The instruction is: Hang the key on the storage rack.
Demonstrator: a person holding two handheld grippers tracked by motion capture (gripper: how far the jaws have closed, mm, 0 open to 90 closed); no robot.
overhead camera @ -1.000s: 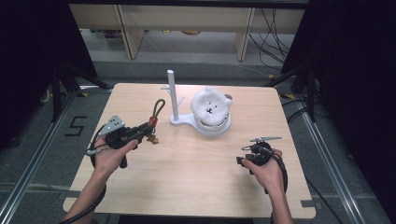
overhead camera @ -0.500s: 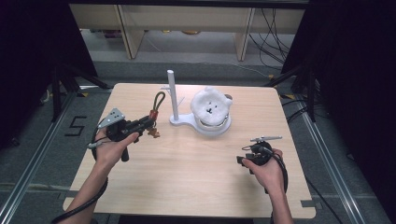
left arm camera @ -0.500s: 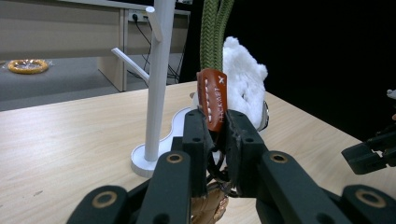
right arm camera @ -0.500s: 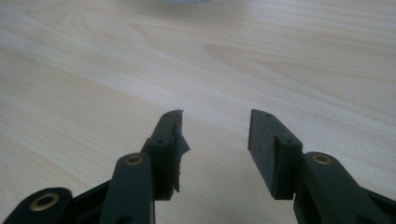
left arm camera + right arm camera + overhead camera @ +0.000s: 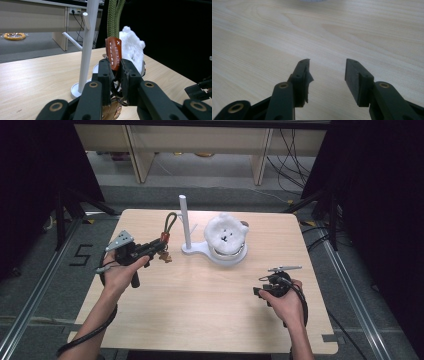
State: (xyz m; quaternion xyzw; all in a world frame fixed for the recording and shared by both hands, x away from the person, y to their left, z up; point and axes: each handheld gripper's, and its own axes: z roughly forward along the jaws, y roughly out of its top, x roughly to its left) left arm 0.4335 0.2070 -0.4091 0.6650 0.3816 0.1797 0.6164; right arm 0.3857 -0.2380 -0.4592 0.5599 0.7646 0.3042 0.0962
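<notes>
Keychain (image 5: 114,53) pinched in left hand-held gripper (image 5: 159,251) beside white stand (image 5: 184,222); right hand-held gripper (image 5: 327,72) spread, empty.

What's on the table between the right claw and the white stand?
Nothing: in the high view, bare wooden table lies between the open right claw and the white stand. The right gripper view shows bare wood ahead too.

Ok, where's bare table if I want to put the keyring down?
The wide stretch of table between the two hands is bare, and so is the near edge. Crowded at the far middle: white peg stand and fluffy white toy. The left gripper holds the keyring beside the stand.
</notes>
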